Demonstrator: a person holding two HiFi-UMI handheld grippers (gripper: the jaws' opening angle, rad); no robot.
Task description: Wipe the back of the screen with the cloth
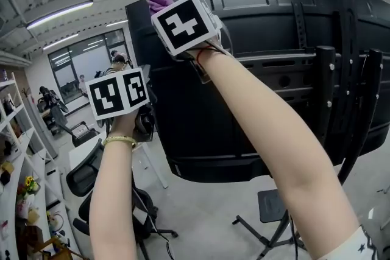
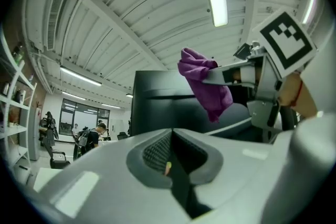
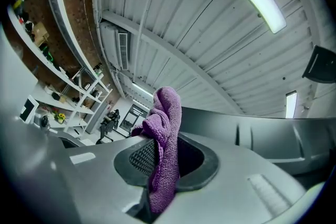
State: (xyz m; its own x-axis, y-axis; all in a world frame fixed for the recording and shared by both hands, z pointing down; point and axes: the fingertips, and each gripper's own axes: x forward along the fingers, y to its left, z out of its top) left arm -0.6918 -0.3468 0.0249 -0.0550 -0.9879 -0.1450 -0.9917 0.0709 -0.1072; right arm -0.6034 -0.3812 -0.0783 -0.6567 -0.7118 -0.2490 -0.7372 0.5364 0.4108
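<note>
Head view: one large black plastic-backed screen, mounted on one black metal floor stand, fills the frame, its ribbed rear panel facing the person. Two hand-held grippers are raised before it. The right gripper is up at the screen's top left corner. Its jaws are closed on the one purple microfibre cloth, pinched through the middle so that a crumpled wad stands out beyond the tips. Whether the wad touches the panel cannot be told. The left gripper hangs lower, by the screen's left edge, jaws pressed together with nothing between them. The cloth looks soft, light and limp. It should mould itself to ribs and vents but could drag out of a shallow pinch, so a deep hold across the bunched middle seems the safest grip. The panel looks rigid, though a screen on a stand may rock under a firm push.
</note>
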